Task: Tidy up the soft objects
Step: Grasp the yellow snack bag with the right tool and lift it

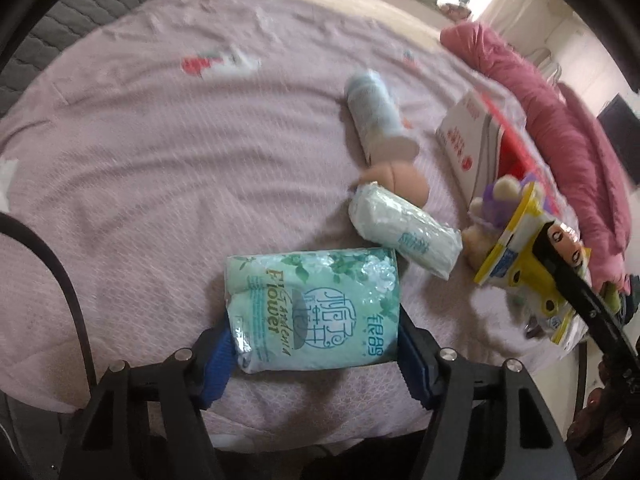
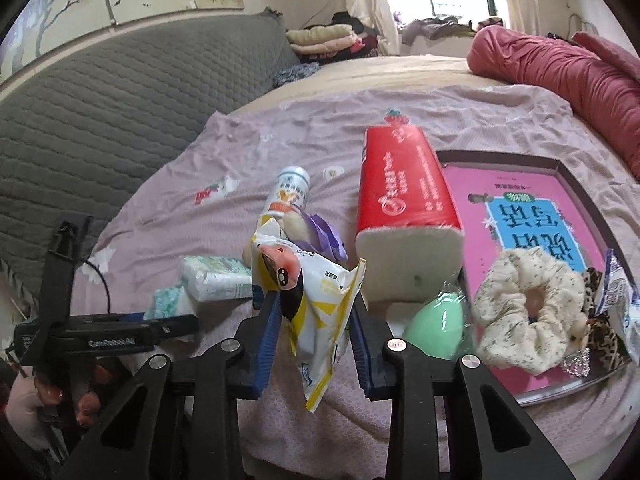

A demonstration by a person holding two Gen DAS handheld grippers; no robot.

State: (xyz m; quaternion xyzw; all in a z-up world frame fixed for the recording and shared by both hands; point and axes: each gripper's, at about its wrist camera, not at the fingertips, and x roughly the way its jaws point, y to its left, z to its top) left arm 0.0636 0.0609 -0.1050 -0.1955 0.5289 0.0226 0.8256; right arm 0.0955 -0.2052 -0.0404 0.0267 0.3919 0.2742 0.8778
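At the left, the left gripper (image 1: pixel 316 344) straddles a green tissue pack (image 1: pixel 314 312) lying flat on the pink sheet (image 1: pixel 140 140). Its 2 blue-padded jaws stand wide, one at each short side of the pack; whether the pads already press it cannot be told. The pack is a crinkly film pillow, light and squashy, so it should yield under pressure; holding it across the middle, as the jaws are set, looks soundest, since glossy film may slip.

Just beyond lies a small white tissue pack (image 1: pixel 404 232), then an upright-printed cylindrical bottle (image 1: pixel 374 116) on its side.

Further right, the right gripper (image 2: pixel 312 332) is closed about halfway on a yellow-and-white packet (image 2: pixel 316 304), lifted clear of the bed. It is thin, floppy plastic, creased where it is pinched, and hangs limp below the jaws.

Right of it stands a red tissue brick (image 2: pixel 404 192), soft but squarish. Beside that sit a smooth green egg-shaped sponge (image 2: pixel 436 328), a ruffled cream scrunchie (image 2: pixel 532 308) and a stiff pink book (image 2: pixel 516 208) in a tray.
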